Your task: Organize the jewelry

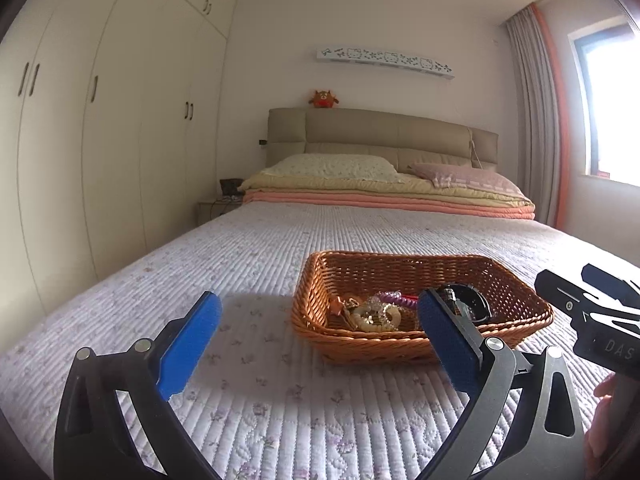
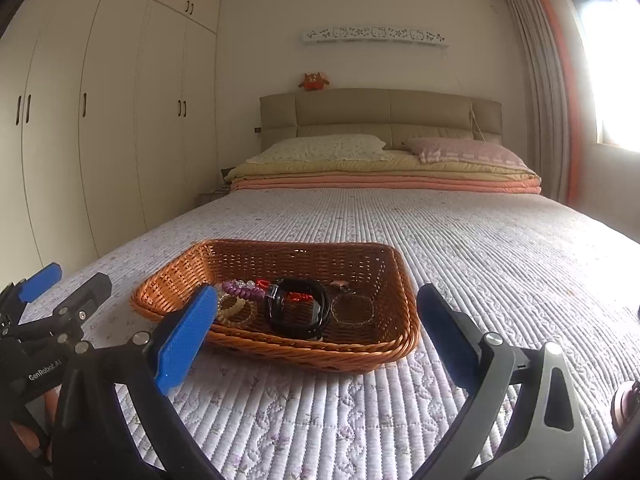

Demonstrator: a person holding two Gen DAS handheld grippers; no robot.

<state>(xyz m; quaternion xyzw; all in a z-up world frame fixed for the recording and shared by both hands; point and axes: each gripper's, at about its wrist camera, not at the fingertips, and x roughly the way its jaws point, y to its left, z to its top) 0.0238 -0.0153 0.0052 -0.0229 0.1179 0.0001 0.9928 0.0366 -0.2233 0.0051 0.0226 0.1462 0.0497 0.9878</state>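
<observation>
A brown wicker basket sits on the quilted bed. It holds a black watch, a purple spiral hair tie, a beaded bracelet and a thin bangle. My left gripper is open and empty, just short of the basket's near left corner. My right gripper is open and empty, its fingers either side of the basket's near edge. The right gripper's body shows at the left wrist view's right edge.
The quilted bedspread stretches ahead to folded blankets and two pillows by the headboard. White wardrobes line the left wall. A window and curtain are on the right. A small nightstand stands beside the bed.
</observation>
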